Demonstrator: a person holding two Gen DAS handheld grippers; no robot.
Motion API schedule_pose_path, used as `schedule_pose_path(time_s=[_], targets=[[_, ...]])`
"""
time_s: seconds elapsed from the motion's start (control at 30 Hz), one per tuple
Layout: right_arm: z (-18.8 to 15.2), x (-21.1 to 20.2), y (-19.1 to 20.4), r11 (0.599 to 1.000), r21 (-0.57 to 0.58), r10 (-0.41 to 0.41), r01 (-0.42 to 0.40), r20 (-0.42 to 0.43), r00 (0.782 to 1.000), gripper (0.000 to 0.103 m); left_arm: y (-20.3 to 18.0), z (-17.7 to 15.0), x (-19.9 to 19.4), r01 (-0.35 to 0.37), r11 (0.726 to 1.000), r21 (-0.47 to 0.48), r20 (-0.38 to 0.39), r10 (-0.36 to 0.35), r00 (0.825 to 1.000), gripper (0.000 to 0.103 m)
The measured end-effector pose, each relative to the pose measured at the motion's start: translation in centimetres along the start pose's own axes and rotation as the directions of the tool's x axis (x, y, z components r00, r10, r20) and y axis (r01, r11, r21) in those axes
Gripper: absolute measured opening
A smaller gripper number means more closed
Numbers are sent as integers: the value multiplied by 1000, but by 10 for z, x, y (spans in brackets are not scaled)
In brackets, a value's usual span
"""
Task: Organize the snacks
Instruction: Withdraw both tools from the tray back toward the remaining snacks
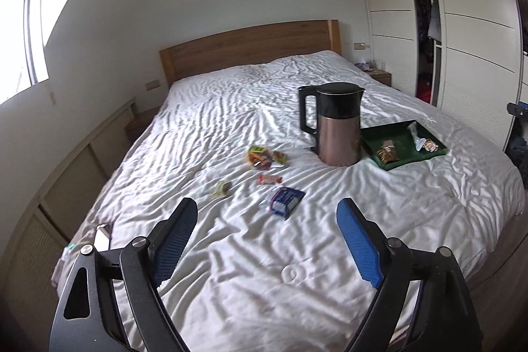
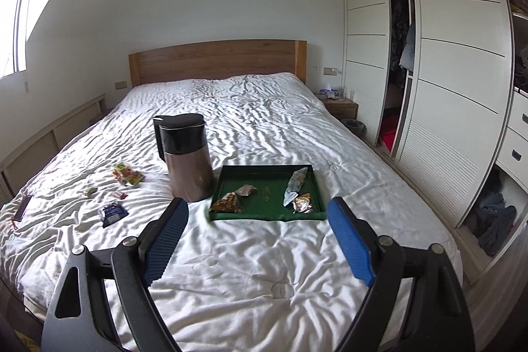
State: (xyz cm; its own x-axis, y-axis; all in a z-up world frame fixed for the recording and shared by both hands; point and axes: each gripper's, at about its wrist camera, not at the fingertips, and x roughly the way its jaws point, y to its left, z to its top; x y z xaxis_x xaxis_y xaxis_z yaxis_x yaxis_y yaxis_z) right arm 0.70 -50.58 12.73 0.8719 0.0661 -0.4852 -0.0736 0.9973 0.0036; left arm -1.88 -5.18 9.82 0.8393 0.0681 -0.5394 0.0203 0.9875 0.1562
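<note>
Loose snacks lie on the white bed: a blue packet, an orange wrapped sweet, a small yellow-green packet and a colourful pile of packets. A green tray holds several snacks, among them a brown packet and a long silver packet. My left gripper is open and empty above the bed, just short of the blue packet. My right gripper is open and empty, just short of the tray's near edge.
A copper and black kettle stands on the bed between the loose snacks and the tray. A phone lies at the bed's left edge. A wardrobe lines the right wall, a wooden headboard the far end.
</note>
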Motion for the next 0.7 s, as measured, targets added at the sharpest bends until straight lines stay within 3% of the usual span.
schedule_pose_path(time_s=[0.2,0.37,0.53,0.7], targets=[[-9,-24,17,998,-15,55,-55,34,998,103,19,-13,-31,-34,998,-47,4,35,999,85],[-11,-32,39,994,-51,96,-94,41,995,103,21,-15,-46,-56,997,-48,25,57,998,93],[-11,-27,64,988,-76,135,-132,29,990,103,26,-21,-36,-50,997,-54,4,51,999,93],[-16,-9,91,978,-113,178,-178,-9,984,103,42,-28,-13,-36,992,-117,-50,30,998,93]])
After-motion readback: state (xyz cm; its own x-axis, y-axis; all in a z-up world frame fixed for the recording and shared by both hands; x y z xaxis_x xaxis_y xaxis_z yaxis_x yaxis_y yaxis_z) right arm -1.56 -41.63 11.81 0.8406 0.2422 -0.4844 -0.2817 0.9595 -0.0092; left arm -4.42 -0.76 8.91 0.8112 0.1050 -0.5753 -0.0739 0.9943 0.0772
